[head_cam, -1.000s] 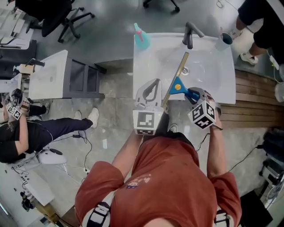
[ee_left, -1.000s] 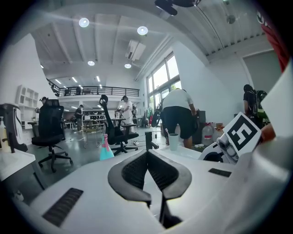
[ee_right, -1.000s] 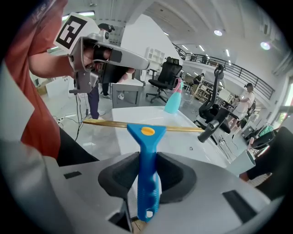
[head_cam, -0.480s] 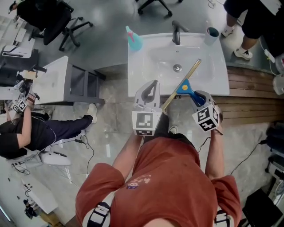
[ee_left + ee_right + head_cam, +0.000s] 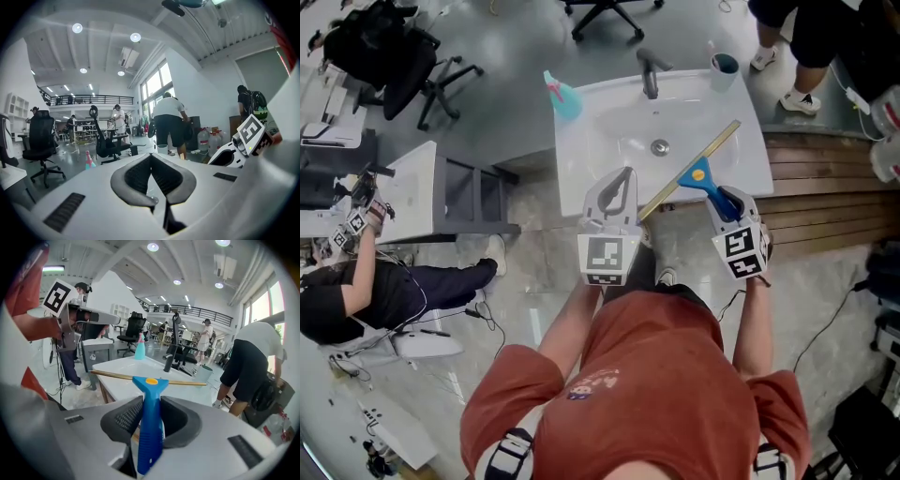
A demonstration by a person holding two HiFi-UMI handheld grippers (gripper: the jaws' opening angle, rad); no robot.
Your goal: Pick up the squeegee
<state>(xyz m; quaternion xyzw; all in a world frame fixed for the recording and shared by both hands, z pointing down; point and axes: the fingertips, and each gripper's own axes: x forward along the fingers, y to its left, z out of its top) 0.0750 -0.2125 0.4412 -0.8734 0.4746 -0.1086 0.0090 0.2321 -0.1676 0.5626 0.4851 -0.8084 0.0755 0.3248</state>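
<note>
The squeegee has a blue handle and a long brass-coloured blade, and it hangs in the air over the front edge of the white sink. My right gripper is shut on its blue handle; in the right gripper view the blade crosses ahead of the jaws. My left gripper hovers at the sink's front left edge, its jaws closed together with nothing between them.
A dark tap, a teal spray bottle and a cup stand at the sink's back. A person stands beyond the sink on the right. A wooden platform lies to the right, a white desk to the left.
Both grippers have drawn back from the sink basin toward its front edge. The squeegee has risen off the basin with the right gripper, and its blade has swung round.
</note>
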